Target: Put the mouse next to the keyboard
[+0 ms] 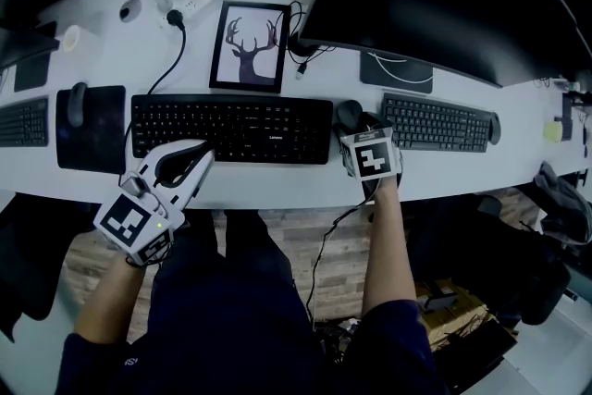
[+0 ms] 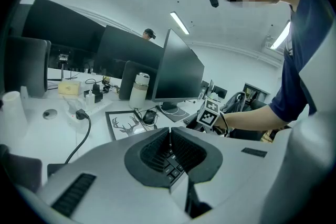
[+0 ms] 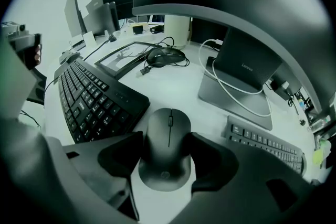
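From the head view, three keyboards lie along the desk: the black centre keyboard point(image 1: 231, 129), a second keyboard point(image 1: 435, 123) at its 3 o'clock and a cropped third keyboard point(image 1: 23, 122) at its 9 o'clock. Two mice show here. The mouse point(image 1: 347, 113) is small, dark and rounded and sits just beside the centre keyboard's right end. A spare mouse point(image 1: 76, 103) lies on a pad far out at 9 o'clock. There is one deer picture point(image 1: 250, 46) at 12 o'clock. The left forearm comes in from 7 o'clock, and the left gripper point(image 1: 205, 153) slopes gently down over the keyboard's near edge. The right forearm rises from 6 o'clock, with the right gripper point(image 1: 365, 127) pitched steeply down over the mouse.

In the left gripper view, the two jaws meet at their tips, clenched on nothing, with keyboard keys showing below them. One monitor point(image 2: 178, 73) stands at 12 o'clock.

In the right gripper view, two mice and two keyboards show. The mouse is matte black with a centre wheel and lies flat on the white desk, the centre keyboard at its 10 o'clock. A wired mouse point(image 3: 167, 55) lies at its 12 o'clock. The jaws stand wide and grasp the mouse, a pad against each flank with no gap showing.
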A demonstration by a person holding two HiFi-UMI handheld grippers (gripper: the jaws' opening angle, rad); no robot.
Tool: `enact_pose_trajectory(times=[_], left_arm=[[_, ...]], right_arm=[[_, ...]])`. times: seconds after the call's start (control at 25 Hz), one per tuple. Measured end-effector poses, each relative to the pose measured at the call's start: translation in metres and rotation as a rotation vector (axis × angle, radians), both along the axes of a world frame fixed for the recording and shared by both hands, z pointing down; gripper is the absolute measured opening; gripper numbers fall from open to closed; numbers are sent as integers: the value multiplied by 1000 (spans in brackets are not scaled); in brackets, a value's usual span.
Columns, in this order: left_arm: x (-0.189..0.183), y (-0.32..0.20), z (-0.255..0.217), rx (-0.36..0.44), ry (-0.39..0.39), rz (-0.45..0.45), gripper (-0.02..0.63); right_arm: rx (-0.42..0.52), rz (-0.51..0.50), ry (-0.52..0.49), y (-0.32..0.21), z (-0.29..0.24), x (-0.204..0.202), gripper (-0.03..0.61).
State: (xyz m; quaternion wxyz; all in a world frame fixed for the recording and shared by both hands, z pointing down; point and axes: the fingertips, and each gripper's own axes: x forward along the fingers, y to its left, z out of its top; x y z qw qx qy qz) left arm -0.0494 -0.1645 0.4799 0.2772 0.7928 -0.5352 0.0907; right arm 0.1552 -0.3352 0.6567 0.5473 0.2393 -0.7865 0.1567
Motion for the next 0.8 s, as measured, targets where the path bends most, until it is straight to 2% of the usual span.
enact_pose_trajectory(times=[0.24,0.8], left_arm=[[-1,1,0,-6,-1,-1,38],[1,-1,-2,-3,-2,8,38]], right_arm=[[-21,-13,6,0,1,0,295],[-7,9,-23,-2,0,4,324]])
